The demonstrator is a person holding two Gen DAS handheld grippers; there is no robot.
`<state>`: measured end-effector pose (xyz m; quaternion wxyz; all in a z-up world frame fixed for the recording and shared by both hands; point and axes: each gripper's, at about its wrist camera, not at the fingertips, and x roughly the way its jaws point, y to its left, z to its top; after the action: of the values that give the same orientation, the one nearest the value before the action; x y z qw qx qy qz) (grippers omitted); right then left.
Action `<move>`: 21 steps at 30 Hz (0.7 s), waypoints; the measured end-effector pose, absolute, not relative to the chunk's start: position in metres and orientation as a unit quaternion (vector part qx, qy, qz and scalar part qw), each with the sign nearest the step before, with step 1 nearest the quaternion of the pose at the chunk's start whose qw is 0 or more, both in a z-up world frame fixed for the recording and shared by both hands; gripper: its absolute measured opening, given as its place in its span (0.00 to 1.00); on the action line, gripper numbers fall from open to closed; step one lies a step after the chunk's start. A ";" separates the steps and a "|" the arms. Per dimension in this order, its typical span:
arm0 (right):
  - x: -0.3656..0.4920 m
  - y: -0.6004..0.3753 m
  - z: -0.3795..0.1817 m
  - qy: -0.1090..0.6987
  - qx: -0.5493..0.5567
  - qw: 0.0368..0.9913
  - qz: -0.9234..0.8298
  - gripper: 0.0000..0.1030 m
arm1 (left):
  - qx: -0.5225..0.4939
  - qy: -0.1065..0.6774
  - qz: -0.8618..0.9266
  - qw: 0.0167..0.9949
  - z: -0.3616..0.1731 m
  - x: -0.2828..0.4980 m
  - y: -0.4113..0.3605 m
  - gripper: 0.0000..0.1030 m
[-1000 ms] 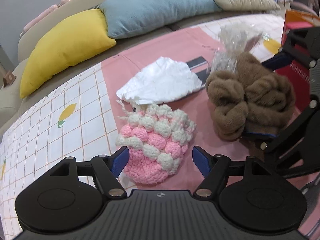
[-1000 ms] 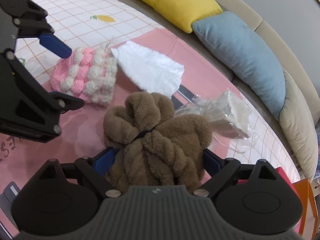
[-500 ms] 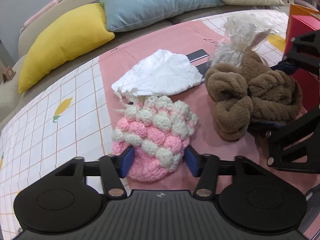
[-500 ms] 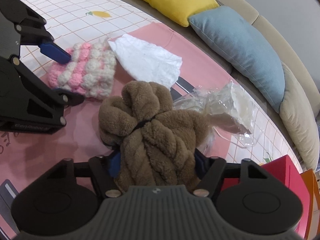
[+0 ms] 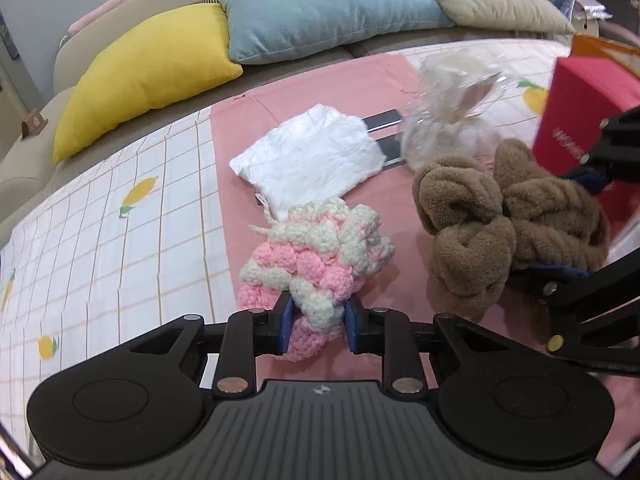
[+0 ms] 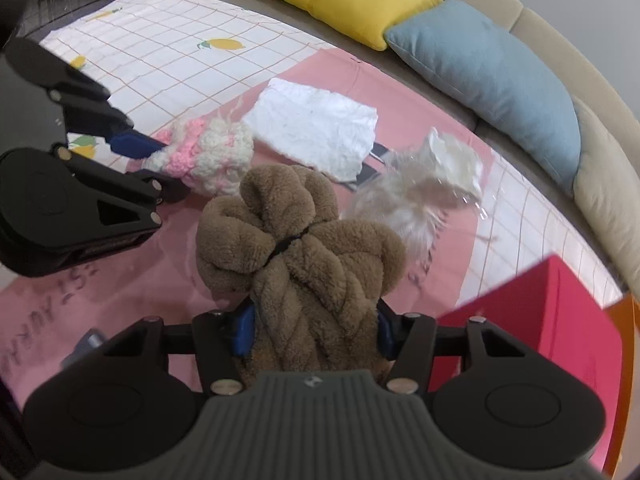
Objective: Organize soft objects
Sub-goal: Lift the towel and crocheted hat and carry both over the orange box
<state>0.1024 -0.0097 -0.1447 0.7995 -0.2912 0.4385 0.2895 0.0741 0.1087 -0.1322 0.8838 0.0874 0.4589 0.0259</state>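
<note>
Nearest, the left gripper [image 5: 316,322] is pinched narrow on the near end of the pink and cream crochet pouch [image 5: 316,256], squeezing the yarn between its blue pads; gripping the edge probably lets the soft piece lift off the pink cloth [image 5: 320,84] without dragging its neighbours. Beside it, the right gripper [image 6: 312,328] clamps the brown plush bundle [image 6: 296,248] at its thick near end, where the twisted fleece gives the firmest hold. Just beyond lies a white crumpled cloth [image 5: 308,156], untouched, with a clear plastic bag of cream fluff [image 6: 424,184] near it. The red box [image 6: 536,312] at the right looks like the likely destination. Farthest back, yellow and blue cushions [image 5: 320,16] line the sofa.
</note>
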 end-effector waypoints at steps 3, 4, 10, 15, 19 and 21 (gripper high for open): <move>0.093 -0.019 -0.135 0.437 -0.277 0.802 0.297 0.54 | 0.072 0.449 0.026 0.890 -0.120 0.061 0.101 0.28; 0.089 -0.023 -0.131 0.437 -0.272 0.802 0.302 0.55 | 0.064 0.446 0.026 0.892 -0.117 0.057 0.099 0.28; 0.070 -0.050 -0.109 0.436 -0.229 0.809 0.322 0.55 | 0.021 0.433 0.032 0.901 -0.093 0.031 0.089 0.28; 0.060 -0.078 -0.088 0.430 -0.194 0.821 0.321 0.55 | 0.016 0.413 0.014 0.911 -0.070 0.018 0.079 0.28; 0.058 -0.104 -0.070 0.433 -0.153 0.834 0.307 0.55 | 0.000 0.395 -0.002 0.918 -0.048 0.013 0.067 0.28; 0.058 -0.119 -0.062 0.431 -0.134 0.841 0.297 0.55 | -0.005 0.385 -0.016 0.923 -0.038 0.013 0.058 0.28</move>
<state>0.0578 -0.1189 -0.0617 0.8414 -0.1339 0.4314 0.2965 0.0130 0.0580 -0.0380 0.9226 -0.0046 0.3855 -0.0157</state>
